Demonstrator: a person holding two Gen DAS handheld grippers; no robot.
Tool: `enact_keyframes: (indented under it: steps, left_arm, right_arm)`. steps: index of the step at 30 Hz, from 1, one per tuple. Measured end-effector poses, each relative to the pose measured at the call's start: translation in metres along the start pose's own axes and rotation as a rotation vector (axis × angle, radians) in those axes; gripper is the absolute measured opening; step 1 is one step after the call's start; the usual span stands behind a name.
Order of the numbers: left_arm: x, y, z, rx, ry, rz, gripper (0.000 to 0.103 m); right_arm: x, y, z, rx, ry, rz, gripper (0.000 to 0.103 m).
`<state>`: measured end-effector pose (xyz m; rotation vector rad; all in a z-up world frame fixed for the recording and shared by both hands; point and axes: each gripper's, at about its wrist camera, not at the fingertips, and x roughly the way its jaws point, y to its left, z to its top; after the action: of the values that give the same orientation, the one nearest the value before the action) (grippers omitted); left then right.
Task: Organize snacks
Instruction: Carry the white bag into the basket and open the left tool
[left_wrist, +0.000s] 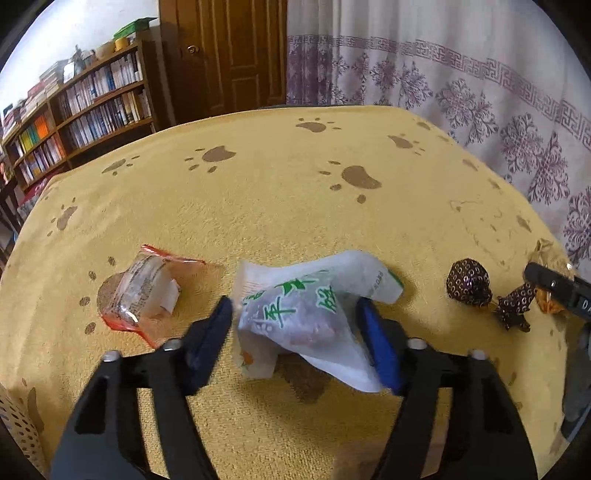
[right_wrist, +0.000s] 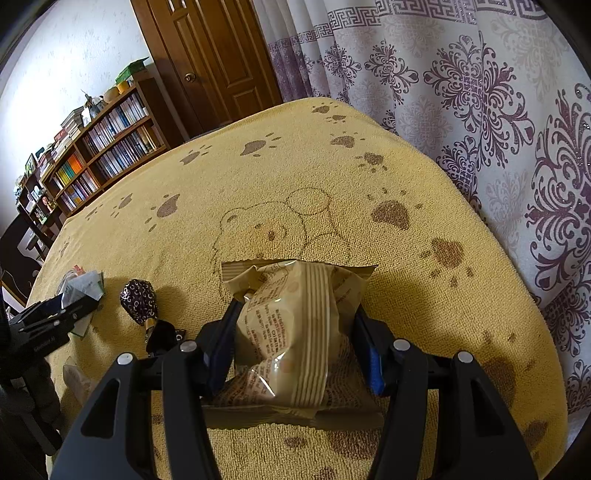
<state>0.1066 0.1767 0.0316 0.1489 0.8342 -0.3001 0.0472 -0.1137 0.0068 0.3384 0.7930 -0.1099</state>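
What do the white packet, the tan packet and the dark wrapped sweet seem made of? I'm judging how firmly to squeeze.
White packet: thin, translucent matte plastic film, creased, contents showing through.
Tan packet: glossy plastic film, with glare and a crimped edge.
Dark wrapped sweet: probably foil or metallised film, shiny and twisted shut.

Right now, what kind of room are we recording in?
Likely a home living room or study: a full bookshelf, a wooden door, patterned curtains, and a table under a yellow paw-print cloth.

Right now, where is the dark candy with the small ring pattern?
In the left wrist view the dark candy lies on the yellow cloth, right of the white packet; in the right wrist view it is left of the tan packet.
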Motion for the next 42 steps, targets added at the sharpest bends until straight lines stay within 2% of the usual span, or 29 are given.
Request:
enact_keyframes:
  steps: [2, 8, 14, 23, 32, 42]
  left_arm:
    - [-0.005, 0.004, 0.001, -0.008, -0.014, -0.004, 0.051]
    - [-0.026, 0.011, 0.0, -0.027, -0.056, 0.0, 0.051]
    - [-0.065, 0.027, -0.003, -0.068, -0.122, 0.0, 0.051]
    - [-0.119, 0.056, -0.012, -0.131, -0.199, 0.054, 0.051]
    - [-0.174, 0.102, -0.032, -0.203, -0.264, 0.155, 0.051]
    - [-0.233, 0.179, -0.08, -0.325, -0.299, 0.323, 0.051]
  right_arm:
    - [0.0, -0.001, 0.0, 0.0, 0.0, 0.0, 0.057]
    - [0.0, -0.001, 0.0, 0.0, 0.0, 0.0, 0.057]
    - [0.0, -0.001, 0.0, 0.0, 0.0, 0.0, 0.057]
    - [0.0, -0.001, 0.0, 0.0, -0.001, 0.0, 0.057]
    - [-0.001, -0.001, 0.0, -0.001, -0.002, -0.001, 0.057]
    - [-0.002, 0.001, 0.0, -0.006, -0.008, -0.009, 0.056]
